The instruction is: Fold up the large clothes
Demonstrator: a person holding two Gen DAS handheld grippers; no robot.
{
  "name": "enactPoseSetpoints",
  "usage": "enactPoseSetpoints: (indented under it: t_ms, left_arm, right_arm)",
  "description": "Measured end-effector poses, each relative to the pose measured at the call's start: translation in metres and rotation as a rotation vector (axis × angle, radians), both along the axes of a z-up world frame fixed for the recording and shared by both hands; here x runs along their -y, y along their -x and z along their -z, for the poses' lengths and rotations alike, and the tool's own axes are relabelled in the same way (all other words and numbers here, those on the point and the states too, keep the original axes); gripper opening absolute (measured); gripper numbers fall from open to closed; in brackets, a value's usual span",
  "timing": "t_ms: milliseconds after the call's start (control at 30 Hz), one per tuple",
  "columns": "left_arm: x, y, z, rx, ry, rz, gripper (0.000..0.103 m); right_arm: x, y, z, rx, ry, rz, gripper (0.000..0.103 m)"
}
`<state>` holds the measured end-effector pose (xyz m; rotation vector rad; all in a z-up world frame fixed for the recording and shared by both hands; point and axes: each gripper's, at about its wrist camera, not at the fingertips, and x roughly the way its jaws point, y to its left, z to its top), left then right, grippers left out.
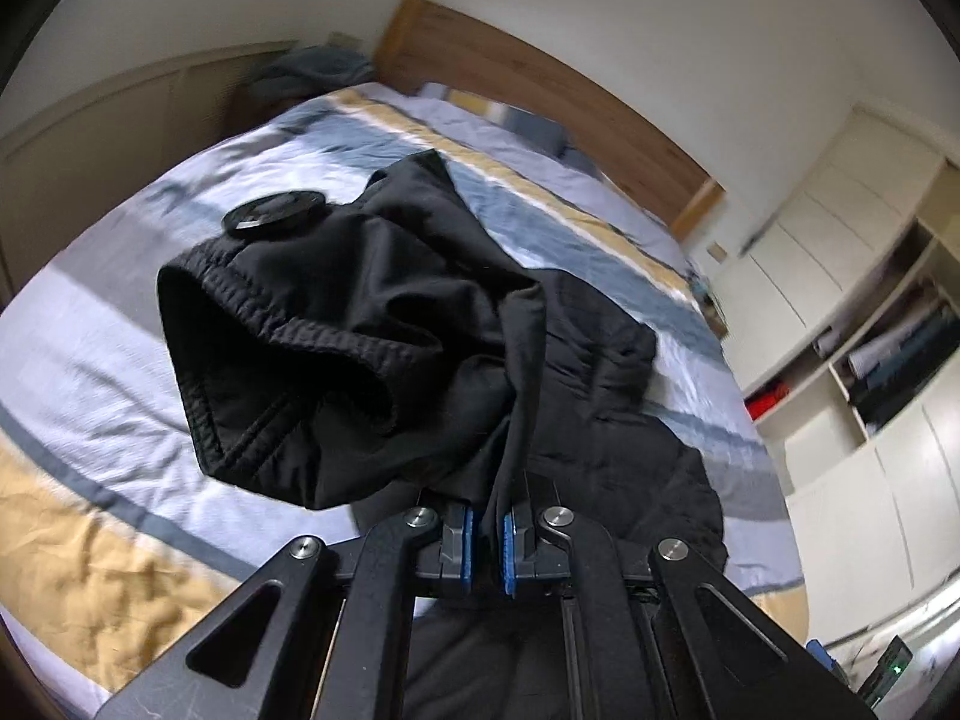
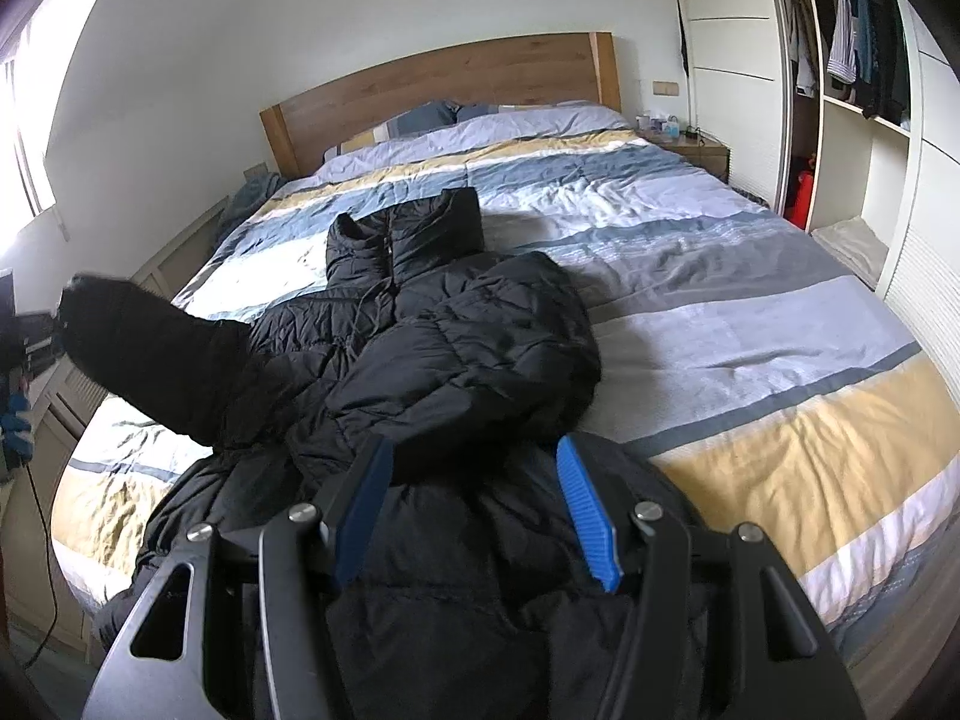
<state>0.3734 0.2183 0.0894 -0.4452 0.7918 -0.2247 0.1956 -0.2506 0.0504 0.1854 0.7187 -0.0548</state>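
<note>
A black quilted puffer jacket (image 2: 432,324) lies lengthwise on the striped bed quilt (image 2: 750,300), collar toward the wooden headboard (image 2: 456,84). The left gripper (image 1: 487,531) pinches its sleeve (image 1: 336,324); the right gripper (image 2: 474,510) gapes empty above the hem.

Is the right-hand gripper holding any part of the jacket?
No, the right gripper stands open above the black jacket, pads gripping nothing.

You get soft daylight glaring from the window (image 2: 27,114) left of the bed (image 2: 750,324); motion blur smears the left view, and fisheye corners darken.
</note>
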Motion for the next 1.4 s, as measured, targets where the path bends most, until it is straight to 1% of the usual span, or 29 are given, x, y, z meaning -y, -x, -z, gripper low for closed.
enactPoseSetpoints:
  t_ms: [100, 200, 367, 500, 667, 700, 767, 867, 933, 967, 1000, 1033, 1067, 1100, 1133, 1167, 1233, 1400]
  left_arm:
    - [0.041, -0.008, -0.007, -0.004, -0.029, 0.028, 0.006]
    - [0.085, -0.013, -0.01, -0.012, -0.075, 0.065, 0.006]
    - [0.156, -0.014, 0.005, -0.033, -0.139, 0.142, 0.006]
    - [0.212, -0.012, 0.037, -0.066, -0.246, 0.223, 0.006]
    - [0.265, -0.007, 0.094, -0.129, -0.383, 0.305, 0.006]
    - [0.273, -0.006, 0.103, -0.143, -0.396, 0.312, 0.006]
    - [0.286, -0.006, 0.122, -0.168, -0.406, 0.325, 0.007]
    - [0.298, -0.002, 0.142, -0.193, -0.409, 0.34, 0.011]
    - [0.302, 0.001, 0.153, -0.208, -0.405, 0.346, 0.017]
    - [0.303, 0.003, 0.157, -0.214, -0.403, 0.348, 0.019]
    - [0.307, 0.005, 0.157, -0.215, -0.4, 0.347, 0.021]
    - [0.307, 0.008, 0.158, -0.216, -0.396, 0.351, 0.027]
    - [0.306, 0.011, 0.159, -0.217, -0.386, 0.356, 0.029]
    - [0.306, 0.013, 0.159, -0.22, -0.38, 0.359, 0.034]
    - [0.304, 0.017, 0.158, -0.226, -0.373, 0.358, 0.039]
    - [0.301, 0.02, 0.155, -0.228, -0.368, 0.358, 0.041]
    - [0.3, 0.026, 0.15, -0.227, -0.35, 0.365, 0.05]
    - [0.289, 0.051, 0.127, -0.199, -0.315, 0.404, 0.057]
  right_arm:
    - [0.019, 0.011, -0.001, 0.02, 0.001, 0.008, 0.056]
    - [0.04, 0.022, -0.001, 0.031, 0.013, 0.029, 0.056]
    - [0.074, 0.04, 0.005, 0.027, 0.004, 0.068, 0.056]
    - [0.098, 0.054, 0.009, 0.02, -0.007, 0.107, 0.056]
    - [0.125, 0.068, 0.01, 0.005, -0.011, 0.158, 0.056]
    - [0.128, 0.07, 0.01, 0.003, -0.012, 0.161, 0.056]
    - [0.135, 0.074, 0.01, -0.002, -0.011, 0.168, 0.056]
    - [0.144, 0.081, 0.012, -0.01, -0.01, 0.175, 0.056]
    - [0.148, 0.085, 0.013, -0.014, -0.011, 0.181, 0.056]
    - [0.151, 0.087, 0.014, -0.018, -0.012, 0.184, 0.056]
    - [0.152, 0.089, 0.015, -0.023, -0.014, 0.188, 0.056]
    - [0.154, 0.091, 0.016, -0.026, -0.016, 0.19, 0.056]
    - [0.154, 0.092, 0.016, -0.026, -0.018, 0.191, 0.056]
    - [0.155, 0.094, 0.016, -0.023, -0.02, 0.192, 0.056]
    - [0.155, 0.096, 0.016, -0.019, -0.023, 0.192, 0.056]
    - [0.155, 0.097, 0.016, -0.015, -0.029, 0.191, 0.056]
    - [0.152, 0.099, 0.016, -0.006, -0.039, 0.186, 0.056]
    - [0.133, 0.099, 0.012, 0.013, -0.041, 0.145, 0.056]
